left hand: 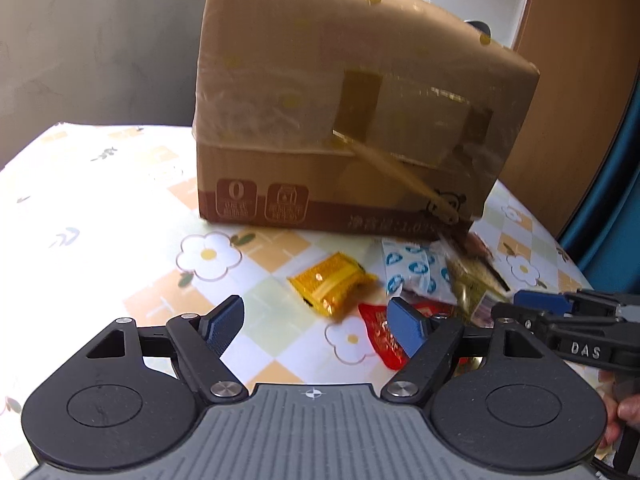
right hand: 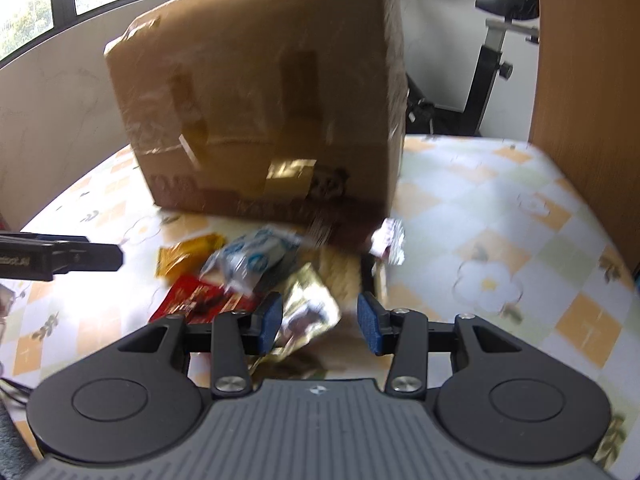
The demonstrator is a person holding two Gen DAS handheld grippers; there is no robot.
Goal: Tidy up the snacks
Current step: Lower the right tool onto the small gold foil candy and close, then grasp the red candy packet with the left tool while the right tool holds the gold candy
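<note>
- The left tongs stand wide apart with nothing between them, poised near the yellow packet and red packet, likely ready for a first pick.
- The right tongs are partly open and empty, above the gold foil packet.
- The snacks lie in a loose heap on the tabletop, the blue-and-white packet among them.
- Just beyond stands a taped cardboard box, probably their source or destination.
</note>
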